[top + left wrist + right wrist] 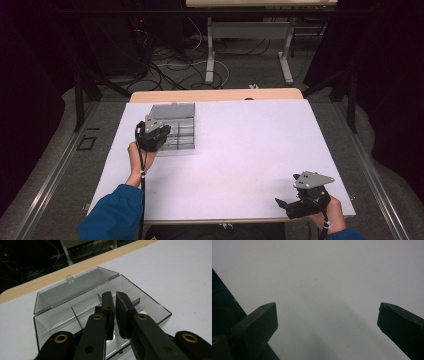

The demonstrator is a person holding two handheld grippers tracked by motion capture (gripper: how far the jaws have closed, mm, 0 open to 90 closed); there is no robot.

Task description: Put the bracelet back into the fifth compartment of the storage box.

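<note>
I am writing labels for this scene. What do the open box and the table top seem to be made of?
Box: probably clear, smoky hard plastic, glossy; the dividers show through its walls and lid.
Table top: matte white sheet, perhaps paper or laminate, over a light wood-look board whose edge shows beyond it.

A wooden table (215,94) is covered by a white sheet (250,150), leaving a wood strip bare along the far edge. On the sheet's far left corner sits a clear compartment box (181,131), lid open
</note>
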